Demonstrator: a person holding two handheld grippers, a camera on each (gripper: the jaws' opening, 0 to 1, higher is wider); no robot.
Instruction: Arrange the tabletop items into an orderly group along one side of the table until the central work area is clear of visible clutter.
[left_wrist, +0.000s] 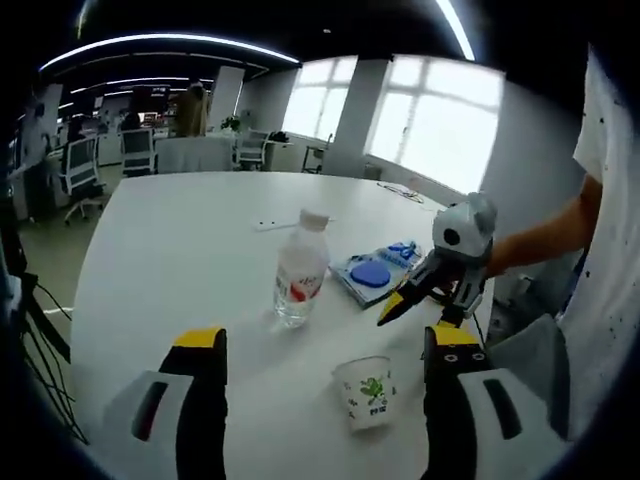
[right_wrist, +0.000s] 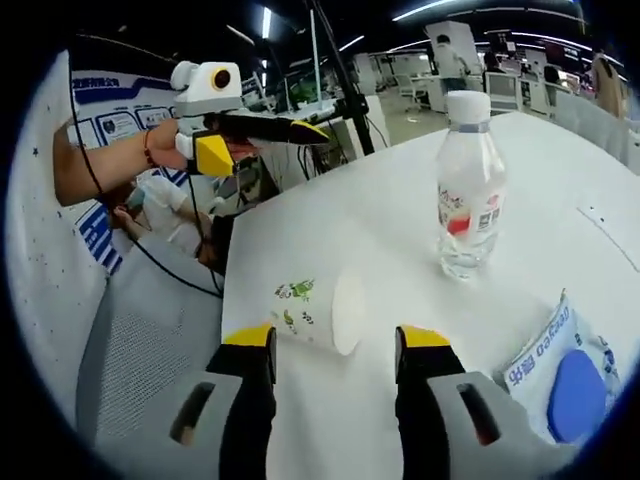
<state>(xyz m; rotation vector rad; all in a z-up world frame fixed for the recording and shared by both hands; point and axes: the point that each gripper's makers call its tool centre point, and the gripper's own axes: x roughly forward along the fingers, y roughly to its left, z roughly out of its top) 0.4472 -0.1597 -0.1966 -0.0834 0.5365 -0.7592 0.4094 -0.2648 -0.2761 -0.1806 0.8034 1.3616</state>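
we find the white paper cup with green print (right_wrist: 315, 311) lying on its side near the white bench (right_wrist: 400, 250) edge, between the spread jaws of the released right hand-held gripper (right_wrist: 335, 350); we judge a nudge could roll it off, the left hand-held gripper (left_wrist: 325, 350) likewise released.

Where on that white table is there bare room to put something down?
The far stretch of the table beyond the water bottle is mostly bare. It is crowded near the edge, where the bottle, the tipped paper cup and the blue packet sit close together.
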